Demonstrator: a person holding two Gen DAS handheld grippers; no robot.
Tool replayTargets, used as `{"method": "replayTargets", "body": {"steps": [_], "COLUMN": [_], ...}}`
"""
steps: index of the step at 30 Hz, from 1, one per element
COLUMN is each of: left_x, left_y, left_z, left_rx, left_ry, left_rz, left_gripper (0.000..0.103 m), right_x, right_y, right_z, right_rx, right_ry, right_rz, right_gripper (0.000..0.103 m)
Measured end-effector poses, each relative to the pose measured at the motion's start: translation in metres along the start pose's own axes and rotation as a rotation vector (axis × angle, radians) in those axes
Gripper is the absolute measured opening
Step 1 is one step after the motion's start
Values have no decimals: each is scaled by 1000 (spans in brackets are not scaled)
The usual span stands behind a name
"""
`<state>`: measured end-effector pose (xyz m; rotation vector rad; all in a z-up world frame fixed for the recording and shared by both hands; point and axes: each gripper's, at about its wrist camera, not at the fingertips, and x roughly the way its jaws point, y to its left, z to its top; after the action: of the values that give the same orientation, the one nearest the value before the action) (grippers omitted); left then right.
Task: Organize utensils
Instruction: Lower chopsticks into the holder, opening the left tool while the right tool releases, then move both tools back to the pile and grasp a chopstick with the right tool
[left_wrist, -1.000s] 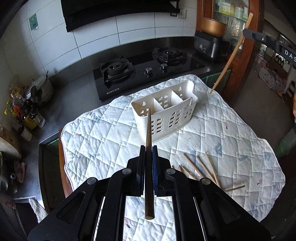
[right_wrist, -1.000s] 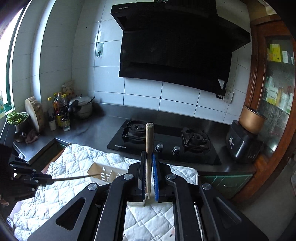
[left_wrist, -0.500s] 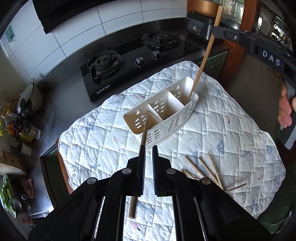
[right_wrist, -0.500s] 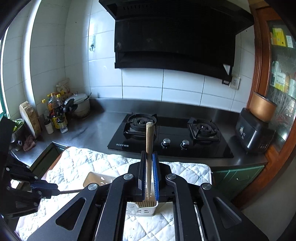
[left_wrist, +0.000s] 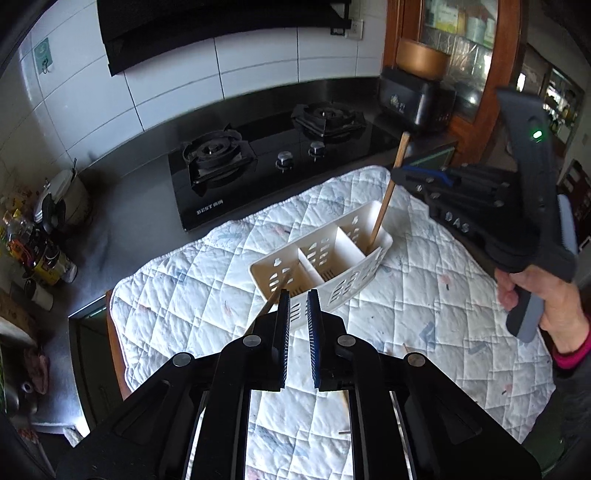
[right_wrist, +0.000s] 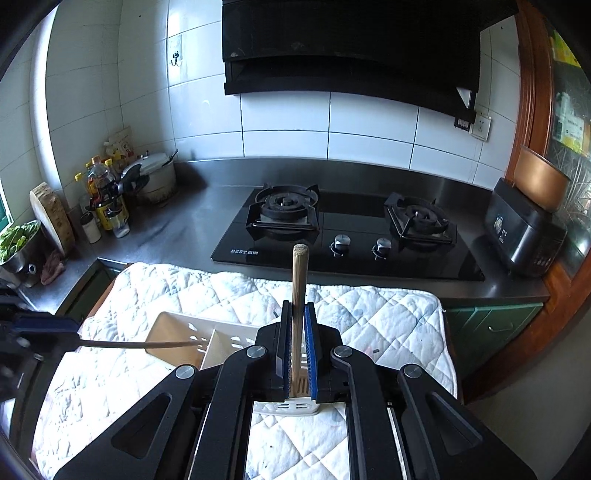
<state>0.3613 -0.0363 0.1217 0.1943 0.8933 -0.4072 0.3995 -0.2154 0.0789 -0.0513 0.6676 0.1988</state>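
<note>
- Over the caddy's (left_wrist: 343, 291) far end compartment, the right tongs (left_wrist: 397, 171) are clamping a pale chopstick (left_wrist: 388, 195) steeply, tip down. Its lower end is already sitting inside that compartment, so it looks set to stand there once freed.
- Behind the caddy's near end, the left tongs (left_wrist: 297, 306) are standing narrowly parted and have just been opening, with nothing between them.
- A dark chopstick (left_wrist: 275, 295) is leaning in the caddy's near end compartment and slanting out past the left jaw's outer side. It seems to be resting on the rim, not gripped.
- Under the caddy, a quilted cloth (left_wrist: 184, 295) is covering the bench, probably to cushion and steady the caddy.
- A hand (left_wrist: 535, 291) is gripping the right tool's handle, right of the caddy.
</note>
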Motion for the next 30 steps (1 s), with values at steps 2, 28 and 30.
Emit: {"method": "replayTargets", "body": {"steps": [2, 28, 30], "left_x": [-18, -6, -4], "left_y": [4, 68, 69], "left_z": [-7, -136, -136], "left_rx": [-36, -492, -518], "left_ry": [-59, -438, -474], "left_rz": [-24, -30, -67], "left_gripper": [11, 36, 36], "right_x": [-1, -102, -106], "right_y": [-2, -9, -7], "right_z": [-2, -102, -115], "right_rx": [12, -56, -59], "right_ry": [-7, -137, -136], "right_rz": [9, 60, 69], "right_gripper": [8, 33, 33]}}
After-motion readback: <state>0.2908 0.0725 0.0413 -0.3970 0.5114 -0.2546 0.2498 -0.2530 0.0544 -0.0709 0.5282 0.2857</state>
